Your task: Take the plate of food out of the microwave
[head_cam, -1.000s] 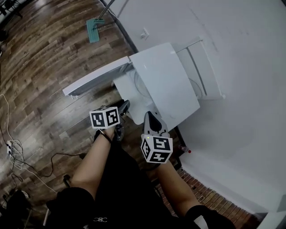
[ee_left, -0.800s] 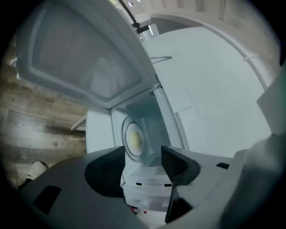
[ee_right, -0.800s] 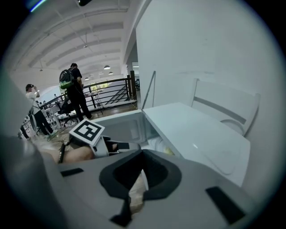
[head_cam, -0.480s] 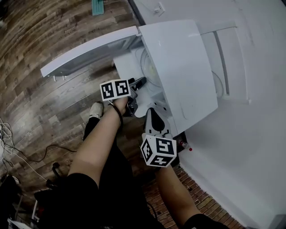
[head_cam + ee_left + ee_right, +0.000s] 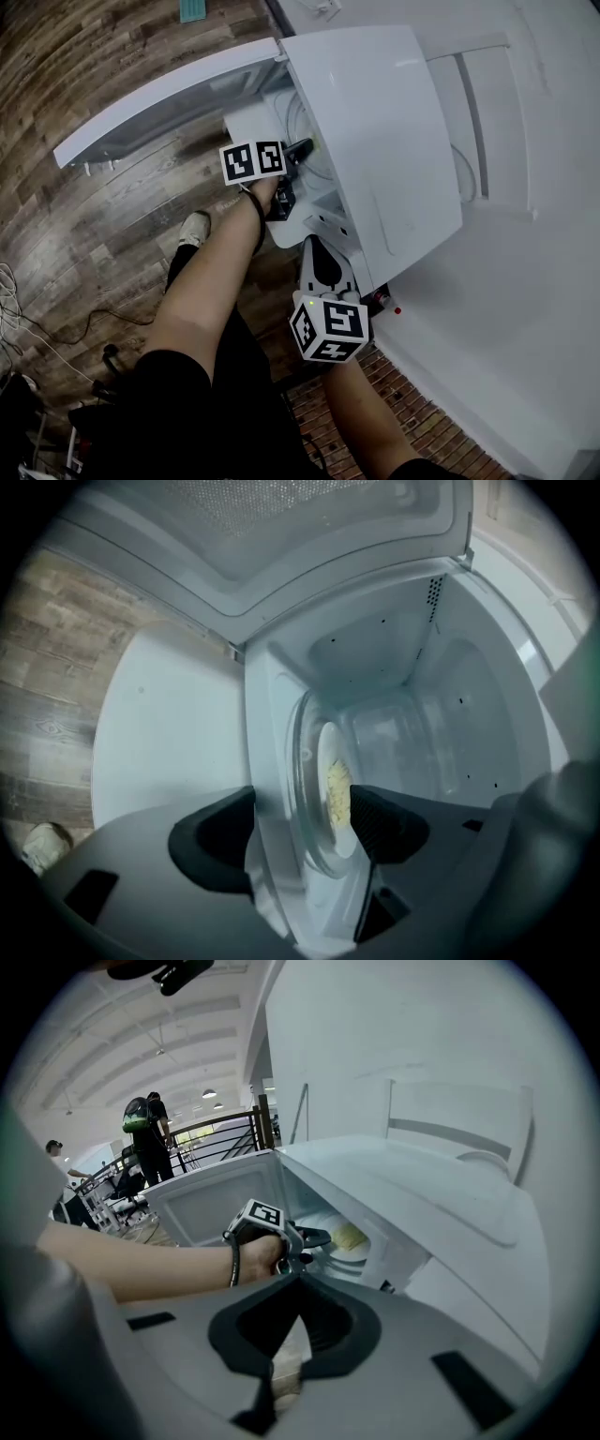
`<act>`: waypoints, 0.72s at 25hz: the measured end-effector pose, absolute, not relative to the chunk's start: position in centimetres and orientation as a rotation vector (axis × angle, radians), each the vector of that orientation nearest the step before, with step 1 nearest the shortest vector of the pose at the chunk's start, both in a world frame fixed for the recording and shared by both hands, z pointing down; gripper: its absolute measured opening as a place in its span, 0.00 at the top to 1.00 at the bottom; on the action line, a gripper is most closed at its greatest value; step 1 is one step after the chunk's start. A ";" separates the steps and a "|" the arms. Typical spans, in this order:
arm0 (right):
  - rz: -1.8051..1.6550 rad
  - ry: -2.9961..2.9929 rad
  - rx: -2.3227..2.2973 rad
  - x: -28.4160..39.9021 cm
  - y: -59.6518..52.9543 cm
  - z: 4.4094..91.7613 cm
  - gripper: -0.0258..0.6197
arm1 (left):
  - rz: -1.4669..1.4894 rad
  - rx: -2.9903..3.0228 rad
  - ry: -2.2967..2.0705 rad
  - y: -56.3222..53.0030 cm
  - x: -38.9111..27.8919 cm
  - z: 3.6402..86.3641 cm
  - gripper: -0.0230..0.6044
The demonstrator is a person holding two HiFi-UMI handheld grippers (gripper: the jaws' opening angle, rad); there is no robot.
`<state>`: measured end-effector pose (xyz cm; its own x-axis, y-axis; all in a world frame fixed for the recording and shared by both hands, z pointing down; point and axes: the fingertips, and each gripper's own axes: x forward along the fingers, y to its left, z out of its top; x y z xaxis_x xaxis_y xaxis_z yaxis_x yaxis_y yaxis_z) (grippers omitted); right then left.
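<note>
The white box-shaped microwave has its white door swung wide open, so the step in hand looks to be the reach for the plate. The small white plate, carrying a heap of pale yellow food, sits inside the microwave's cavity on the clear glass turntable.

The left tool is at the mouth of the microwave, pointing into the cavity. Its jaws have just been opening and now stand wide apart. In the left gripper view the plate's near rim lines up with the gap between them, but the pads press on nothing. Whether the tips have reached the rim I cannot tell. The right tool hangs outside the microwave, near its front lower corner, with its jaws drawn together and nothing between them.

The next move, as I judge it, is to push the left tool a little deeper into the microwave until its jaws straddle the plate's rim alone. They should stay clear of the turntable's edge beneath. Then the jaws should close firmly, lift the plate just clear of the glass and draw it out level. A tilt could let the food slide off, and a grip that also catches the turntable would drag the glass out too.
</note>
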<state>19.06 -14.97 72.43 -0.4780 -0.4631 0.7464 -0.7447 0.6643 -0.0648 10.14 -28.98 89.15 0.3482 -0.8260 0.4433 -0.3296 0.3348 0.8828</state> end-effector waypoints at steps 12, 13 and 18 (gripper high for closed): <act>0.506 -2.152 0.881 16.7 -13.9 73.2 0.95 | -0.501 1.181 -1.131 -27.3 10.3 90.9 0.48; 0.509 -2.152 0.876 16.5 -13.7 73.3 0.95 | -0.531 1.181 -1.104 -26.8 10.4 90.8 0.53; 0.516 -2.155 0.852 15.4 -13.2 73.8 0.95 | -0.635 1.214 -1.032 -25.5 10.5 89.2 0.75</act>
